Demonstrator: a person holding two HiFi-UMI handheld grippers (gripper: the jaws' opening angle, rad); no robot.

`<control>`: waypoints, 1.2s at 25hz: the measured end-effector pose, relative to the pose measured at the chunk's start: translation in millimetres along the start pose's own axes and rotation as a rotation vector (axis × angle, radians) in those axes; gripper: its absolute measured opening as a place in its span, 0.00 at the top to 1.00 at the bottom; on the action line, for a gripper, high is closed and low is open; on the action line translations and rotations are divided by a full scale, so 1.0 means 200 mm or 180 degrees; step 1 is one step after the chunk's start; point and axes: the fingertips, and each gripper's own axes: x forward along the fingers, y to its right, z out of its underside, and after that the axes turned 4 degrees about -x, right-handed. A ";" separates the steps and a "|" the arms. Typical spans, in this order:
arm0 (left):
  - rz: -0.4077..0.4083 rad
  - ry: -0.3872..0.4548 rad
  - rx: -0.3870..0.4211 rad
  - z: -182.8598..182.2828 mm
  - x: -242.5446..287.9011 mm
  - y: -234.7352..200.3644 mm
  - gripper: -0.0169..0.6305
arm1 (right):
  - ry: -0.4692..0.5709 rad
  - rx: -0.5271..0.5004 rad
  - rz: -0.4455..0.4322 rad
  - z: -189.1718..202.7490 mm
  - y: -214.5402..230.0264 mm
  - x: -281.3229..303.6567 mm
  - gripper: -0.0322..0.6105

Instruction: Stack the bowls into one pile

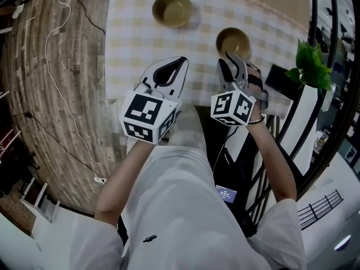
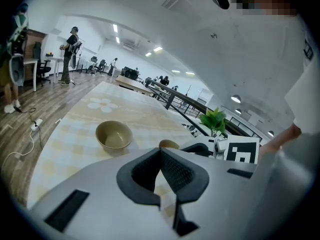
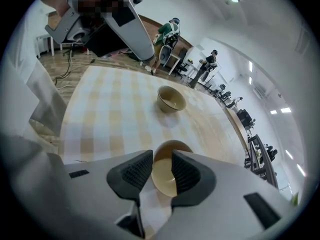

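Checked tablecloth, far bowl, near bowl by R tool

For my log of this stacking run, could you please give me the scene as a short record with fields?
Surface: table under a checked tablecloth
Stack state: two tan bowls, apart, not yet stacked
Far bowl: upright, empty, untouched
Near bowl: upright, empty
Left gripper: jaws together, holding nothing
Right gripper: jaws apart, near bowl seen through the gap, no grip visible
Other: green plant to the right of the table
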 end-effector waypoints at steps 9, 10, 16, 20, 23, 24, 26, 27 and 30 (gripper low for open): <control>0.0072 -0.0124 -0.0020 0.10 0.10 0.01 0.95 | -0.0273 -0.0127 -0.0139 0.11 -0.10 0.08 0.75; 0.0078 -0.0135 -0.0020 0.11 0.11 0.01 0.95 | -0.0288 -0.0125 -0.0136 0.12 -0.10 0.09 0.75; 0.0118 -0.0164 -0.0025 0.14 0.14 0.01 0.95 | -0.0370 -0.0174 -0.0048 0.19 -0.10 0.11 0.81; 0.0142 -0.0171 -0.0022 0.16 0.16 0.01 0.95 | -0.0375 -0.0476 0.0122 0.19 -0.09 0.12 0.88; 0.0142 -0.0172 -0.0033 0.16 0.15 0.01 0.95 | -0.0366 -0.0572 0.0148 0.18 -0.11 0.11 0.89; 0.0140 -0.0173 -0.0035 0.16 0.15 0.00 0.95 | -0.0366 -0.0572 0.0148 0.18 -0.11 0.11 0.89; 0.0140 -0.0172 -0.0034 0.16 0.14 0.00 0.95 | -0.0373 -0.0573 0.0160 0.18 -0.11 0.11 0.89; 0.0141 -0.0170 -0.0032 0.16 0.14 -0.01 0.95 | -0.0377 -0.0574 0.0170 0.18 -0.11 0.11 0.89; 0.0144 -0.0164 -0.0027 0.15 0.13 -0.01 0.95 | -0.0374 -0.0583 0.0219 0.17 -0.09 0.10 0.89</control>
